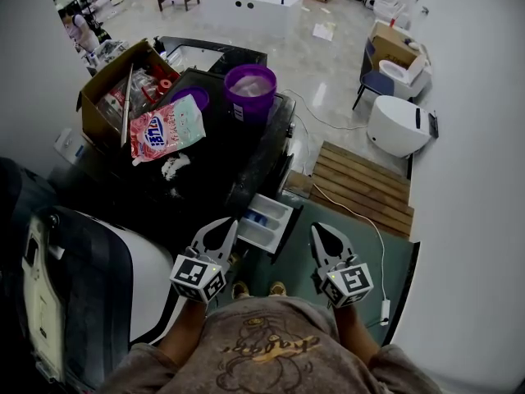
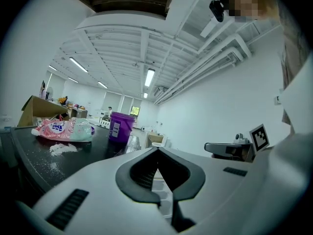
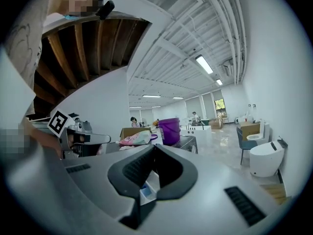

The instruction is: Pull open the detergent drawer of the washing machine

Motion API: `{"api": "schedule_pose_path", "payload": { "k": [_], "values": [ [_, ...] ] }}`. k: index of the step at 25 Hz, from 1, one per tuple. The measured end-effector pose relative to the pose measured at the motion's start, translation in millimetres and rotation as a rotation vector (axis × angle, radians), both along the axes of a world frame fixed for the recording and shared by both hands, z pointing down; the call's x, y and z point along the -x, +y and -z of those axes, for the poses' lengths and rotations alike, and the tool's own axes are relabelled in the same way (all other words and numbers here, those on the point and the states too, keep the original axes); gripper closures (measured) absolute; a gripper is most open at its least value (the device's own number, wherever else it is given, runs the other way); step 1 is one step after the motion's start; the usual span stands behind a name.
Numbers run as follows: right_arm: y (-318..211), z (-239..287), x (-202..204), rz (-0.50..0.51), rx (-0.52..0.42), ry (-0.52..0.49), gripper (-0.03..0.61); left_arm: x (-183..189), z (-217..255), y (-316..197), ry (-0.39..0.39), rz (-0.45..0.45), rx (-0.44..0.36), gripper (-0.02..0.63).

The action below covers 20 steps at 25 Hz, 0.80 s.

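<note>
The black washing machine (image 1: 221, 162) stands ahead of me, and its white detergent drawer (image 1: 267, 220) sticks out of the front, pulled open, with a blue insert inside. My left gripper (image 1: 230, 225) hovers just left of the drawer's near end, jaws shut with nothing in them. My right gripper (image 1: 316, 232) hangs a little to the drawer's right, apart from it, also shut and empty. In the left gripper view the drawer (image 2: 157, 179) shows behind the closed left gripper (image 2: 157, 148). The right gripper view shows the drawer (image 3: 146, 186) beyond the closed right gripper (image 3: 154, 146).
On the machine's top sit a purple bucket (image 1: 251, 89), a pink detergent bag (image 1: 168, 128), spilled white powder (image 1: 174, 167) and a cardboard box (image 1: 115, 89). Another white appliance (image 1: 123, 277) is at my left. A wooden pallet (image 1: 361, 183), a cable and a white toilet (image 1: 398, 125) lie to the right.
</note>
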State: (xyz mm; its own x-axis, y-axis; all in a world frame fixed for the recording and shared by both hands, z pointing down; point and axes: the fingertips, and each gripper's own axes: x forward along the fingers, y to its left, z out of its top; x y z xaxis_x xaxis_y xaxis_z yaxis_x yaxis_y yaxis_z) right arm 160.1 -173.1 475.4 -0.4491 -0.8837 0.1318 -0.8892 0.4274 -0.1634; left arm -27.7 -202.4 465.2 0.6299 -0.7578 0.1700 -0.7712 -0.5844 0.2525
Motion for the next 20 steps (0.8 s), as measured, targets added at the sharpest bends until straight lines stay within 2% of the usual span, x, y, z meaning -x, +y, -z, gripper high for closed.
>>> {"api": "schedule_pose_path", "payload": {
  "k": [20],
  "values": [
    [1, 2, 13, 0.035, 0.002, -0.049, 0.577, 9, 4, 11, 0.023, 0.06, 0.009, 0.592]
  ]
}}
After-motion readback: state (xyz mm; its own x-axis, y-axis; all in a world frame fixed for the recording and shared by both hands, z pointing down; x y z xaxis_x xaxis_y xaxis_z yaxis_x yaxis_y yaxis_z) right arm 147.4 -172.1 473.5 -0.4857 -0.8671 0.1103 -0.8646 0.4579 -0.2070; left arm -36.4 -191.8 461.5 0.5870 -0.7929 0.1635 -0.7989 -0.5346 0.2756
